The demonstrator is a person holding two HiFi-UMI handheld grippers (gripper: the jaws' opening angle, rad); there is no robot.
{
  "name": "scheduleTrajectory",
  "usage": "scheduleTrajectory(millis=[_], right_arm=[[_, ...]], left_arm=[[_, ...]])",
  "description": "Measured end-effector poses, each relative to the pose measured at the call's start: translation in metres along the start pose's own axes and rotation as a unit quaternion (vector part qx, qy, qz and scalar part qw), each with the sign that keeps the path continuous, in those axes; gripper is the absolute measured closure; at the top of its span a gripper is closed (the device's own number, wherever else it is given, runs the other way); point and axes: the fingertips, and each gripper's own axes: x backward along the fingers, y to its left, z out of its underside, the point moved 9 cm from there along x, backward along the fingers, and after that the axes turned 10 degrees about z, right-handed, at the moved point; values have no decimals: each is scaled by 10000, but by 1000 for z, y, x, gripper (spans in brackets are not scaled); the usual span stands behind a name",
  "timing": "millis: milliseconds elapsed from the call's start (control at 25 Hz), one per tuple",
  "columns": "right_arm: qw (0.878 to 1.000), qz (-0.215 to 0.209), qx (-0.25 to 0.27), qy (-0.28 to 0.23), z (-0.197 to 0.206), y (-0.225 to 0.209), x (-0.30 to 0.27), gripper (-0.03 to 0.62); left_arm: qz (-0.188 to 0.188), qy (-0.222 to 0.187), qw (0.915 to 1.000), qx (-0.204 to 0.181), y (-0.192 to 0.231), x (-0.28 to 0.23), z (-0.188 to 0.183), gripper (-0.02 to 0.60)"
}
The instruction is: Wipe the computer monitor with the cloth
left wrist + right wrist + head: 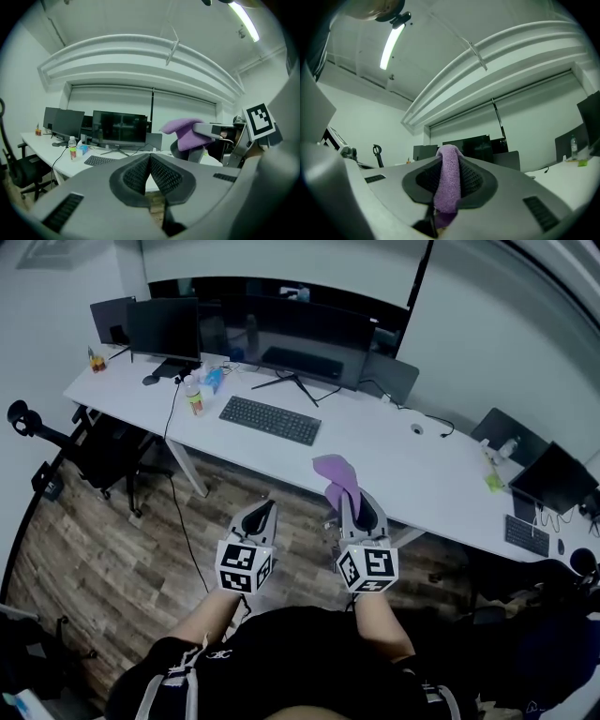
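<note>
Hidden: the person's hands sit behind the two marker cubes (245, 567), and only the forearms show below them. In the right gripper view, the cloth and tongs cover the lower middle of the monitor.
Cut off: the white tabletop (375, 448) runs out of the head view at 3 o'clock. The person's body is cut at 6 o'clock.
Hard to make out: the dark panels (553, 479) at 3 o'clock are too small to tell whether they are screens or laptops.
Left tongs (150, 158): closed, pads pressed together with nothing between them, held above the wooden floor (122, 531).
Right tongs (449, 157): clamped on the cloth, just beside the left tongs at their 3 o'clock.
Cloth (336, 474): purple. Its free end sticks out of the right tongs toward 12 o'clock and overlaps the tabletop's near edge in the head view. Whether it touches the tabletop cannot be told.
Monitor (295, 334): large, dark and upright at the tabletop's far edge. It is at 12 o'clock from the tongs and well apart from them.
Counts: two tongs and one cloth. Three dark screens stand in a row from 10 to 12 o'clock. There are two keyboards, the nearer keyboard (270, 419) lying at the monitor's 6 o'clock. One bottle (194, 397) stands at 10 o'clock.
</note>
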Motion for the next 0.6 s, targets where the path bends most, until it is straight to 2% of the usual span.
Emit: scheduleTrajectory(millis=[280,600], right_arm=[[9998,199,37,68,15,38,10,508],[9992,397,69,-82,14,40,-15,508]], left_arm=[[79,159,9998,41,34,32,24,568],[29,72,10000,59,63,32,21,568]])
